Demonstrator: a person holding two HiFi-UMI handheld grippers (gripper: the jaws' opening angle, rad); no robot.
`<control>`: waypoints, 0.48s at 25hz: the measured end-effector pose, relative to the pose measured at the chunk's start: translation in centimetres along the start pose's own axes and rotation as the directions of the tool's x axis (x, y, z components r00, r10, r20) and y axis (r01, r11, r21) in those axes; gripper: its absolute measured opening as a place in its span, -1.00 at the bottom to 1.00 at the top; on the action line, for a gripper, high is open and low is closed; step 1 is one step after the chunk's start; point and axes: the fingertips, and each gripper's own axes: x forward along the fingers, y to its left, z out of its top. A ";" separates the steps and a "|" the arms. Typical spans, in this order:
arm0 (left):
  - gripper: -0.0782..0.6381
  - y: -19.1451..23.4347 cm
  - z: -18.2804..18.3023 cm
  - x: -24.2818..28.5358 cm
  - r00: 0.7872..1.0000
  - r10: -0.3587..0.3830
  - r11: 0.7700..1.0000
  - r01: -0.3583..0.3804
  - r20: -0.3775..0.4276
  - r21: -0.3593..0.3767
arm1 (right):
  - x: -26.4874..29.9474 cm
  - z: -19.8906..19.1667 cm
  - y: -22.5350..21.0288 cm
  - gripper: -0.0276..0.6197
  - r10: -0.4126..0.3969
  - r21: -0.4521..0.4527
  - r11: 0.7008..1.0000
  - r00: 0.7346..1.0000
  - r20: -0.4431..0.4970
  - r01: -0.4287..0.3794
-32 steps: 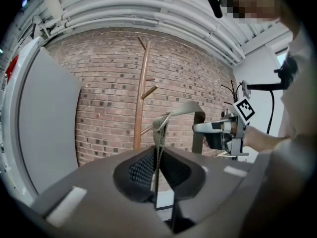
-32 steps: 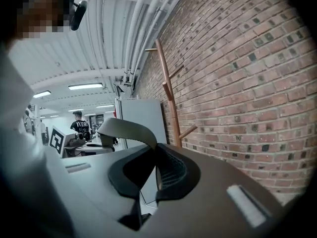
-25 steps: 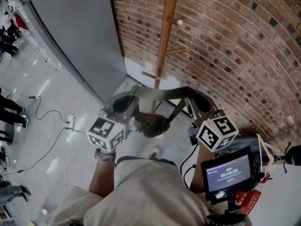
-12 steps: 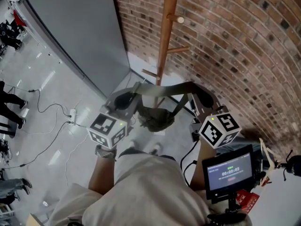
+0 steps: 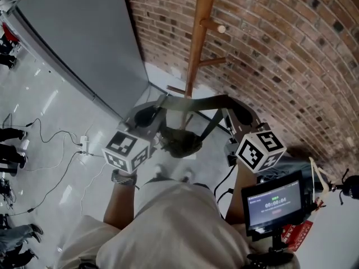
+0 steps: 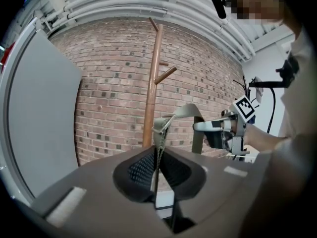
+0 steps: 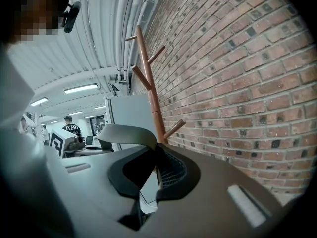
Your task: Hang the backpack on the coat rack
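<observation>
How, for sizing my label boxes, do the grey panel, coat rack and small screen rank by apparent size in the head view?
1. grey panel
2. coat rack
3. small screen, smallest even though nearness to the camera enlarges it.

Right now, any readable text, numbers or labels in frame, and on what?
"00:00:04": small screen, slightly blurred.
Red packet below it: print too small to read.
Dark shirt in the background: white letters, too blurred.
Left cube and right cube: square patterns, no words.

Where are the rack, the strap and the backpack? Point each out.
rack (image 5: 197,43), head view, on its pole.
strap (image 5: 205,102), head view, on its middle.
backpack (image 5: 180,141), head view, on its hanging body.
</observation>
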 end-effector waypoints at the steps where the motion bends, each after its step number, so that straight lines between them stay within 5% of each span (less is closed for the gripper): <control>1: -0.73 0.3 -0.1 0.2 1.000 -0.001 1.000 0.001 -0.004 -0.004 | 0.3 -0.1 0.0 -0.89 -0.003 0.002 1.000 1.000 -0.004 0.003; 12: -0.73 3.1 -1.9 2.3 0.998 -0.027 0.999 0.025 -0.055 -0.038 | 3.2 -1.6 -1.2 -0.89 -0.033 0.022 0.999 0.997 -0.064 0.035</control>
